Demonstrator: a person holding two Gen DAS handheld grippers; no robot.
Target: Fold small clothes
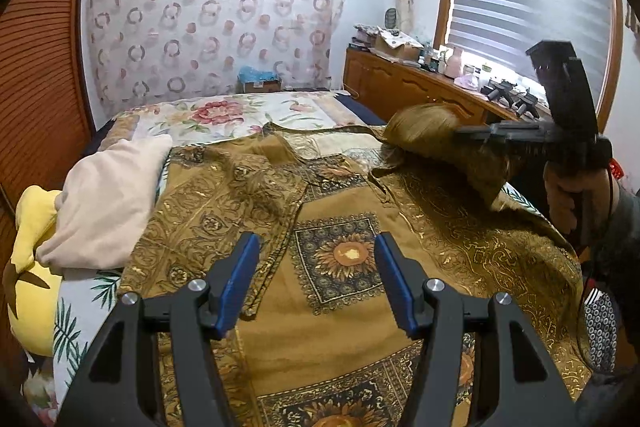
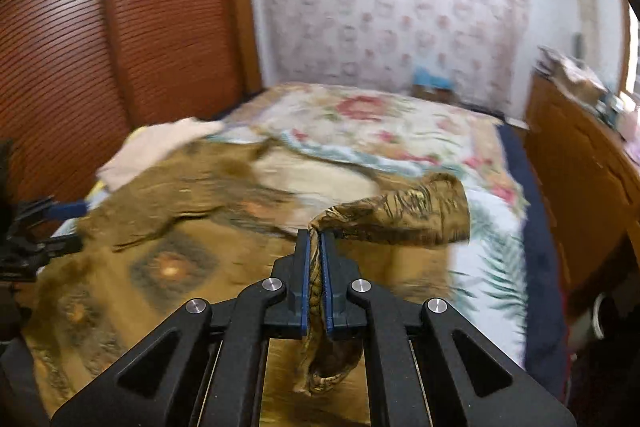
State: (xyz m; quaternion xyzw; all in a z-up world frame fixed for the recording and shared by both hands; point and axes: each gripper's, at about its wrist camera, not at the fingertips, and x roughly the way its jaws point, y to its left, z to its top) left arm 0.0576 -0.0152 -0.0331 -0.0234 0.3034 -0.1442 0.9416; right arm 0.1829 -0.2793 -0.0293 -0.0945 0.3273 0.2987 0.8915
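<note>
A brown and gold shirt [image 1: 328, 227] with sunflower squares lies spread on the bed, collar toward the far end. My left gripper [image 1: 316, 247] is open and empty, just above the shirt's middle. My right gripper [image 2: 316, 235] is shut on the shirt's right sleeve [image 2: 420, 215], holding it lifted over the shirt body [image 2: 168, 259]. In the left wrist view the right gripper [image 1: 472, 137] shows at the right with the raised sleeve [image 1: 424, 135]. In the right wrist view the left gripper [image 2: 52, 227] shows at the left edge.
A folded cream garment [image 1: 108, 195] and a yellow plush [image 1: 28, 267] lie at the bed's left side. The floral bedspread [image 2: 380, 123] extends beyond the shirt. A wooden cabinet [image 1: 416, 87] with clutter stands on the right, louvred wooden doors [image 2: 120, 27] on the left.
</note>
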